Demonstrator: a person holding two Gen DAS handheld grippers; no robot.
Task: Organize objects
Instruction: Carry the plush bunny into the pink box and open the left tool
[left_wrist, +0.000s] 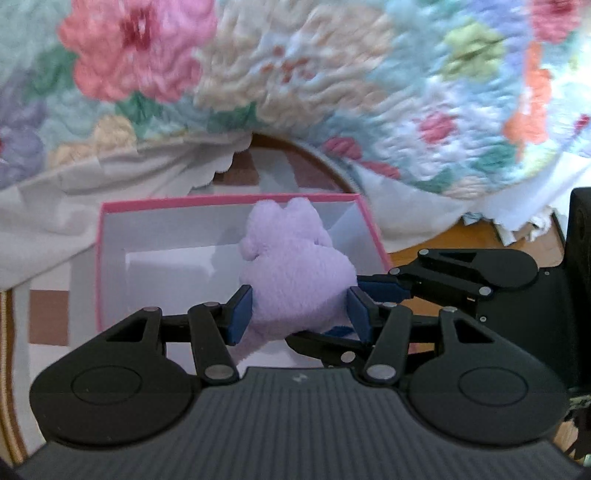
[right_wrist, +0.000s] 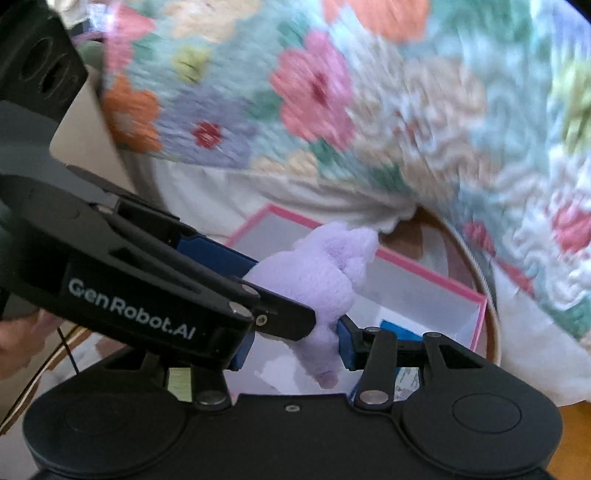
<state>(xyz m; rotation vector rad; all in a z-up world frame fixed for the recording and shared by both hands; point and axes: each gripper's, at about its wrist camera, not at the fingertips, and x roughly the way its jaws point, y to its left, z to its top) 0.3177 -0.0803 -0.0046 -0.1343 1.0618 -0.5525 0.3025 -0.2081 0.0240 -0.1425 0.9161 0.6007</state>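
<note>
A: Starting from the left, what's there?

B: In the left wrist view, a white cloth (left_wrist: 55, 206) drapes down at the left edge, below a floral quilt (left_wrist: 295, 74) that fills the whole top. Beneath them sits a pink-rimmed box (left_wrist: 110, 258), white inside and open at the top.

A: And the toy?

B: A lilac plush toy (left_wrist: 291, 266) hangs over the box's opening, ears pointing away from the camera. The left tongs (left_wrist: 299, 310) pinch its lower body, one blue pad (left_wrist: 242, 310) pressed into each flank.

A: What's further right?

B: The right tongs (left_wrist: 373, 291) reach in from the right side and touch the same toy. Wooden floor (left_wrist: 443, 236) shows beyond them.

A: Does the other camera agree?

B: Yes. In the right wrist view the left tongs (right_wrist: 258, 295) cross from the left, lettered "GenRobot.AI", with part of a hand (right_wrist: 14, 339) at the far left edge. The plush toy (right_wrist: 325, 280) is in the middle, its narrow lower end squeezed between the right tongs (right_wrist: 295, 347). So both pairs are clamped on the toy. The box (right_wrist: 476, 325) lies under it, and something blue (right_wrist: 399, 330) lies inside; I cannot tell what it is. The quilt (right_wrist: 406, 110) covers the top and right.
</note>
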